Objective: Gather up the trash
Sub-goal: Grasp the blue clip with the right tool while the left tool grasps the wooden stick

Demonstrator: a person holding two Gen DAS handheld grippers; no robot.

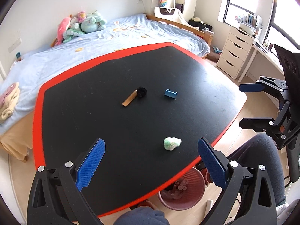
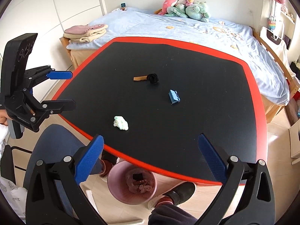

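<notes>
Both grippers, left [image 1: 151, 161] and right [image 2: 151, 157], hang over the table's [image 2: 251, 86] near edge, jaws wide apart, empty. Nearest trash: tissue wad [image 2: 121, 123], likely light and squashy; pinch across its middle. Bin [image 2: 131, 181] waits on the floor below the table edge.

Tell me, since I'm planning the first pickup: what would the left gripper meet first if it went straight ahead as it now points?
Probably the crumpled white-green paper wad on the black red-edged table; it lies nearest ahead between the left gripper's open jaws, slightly right of centre. Depth is uncertain.
</notes>
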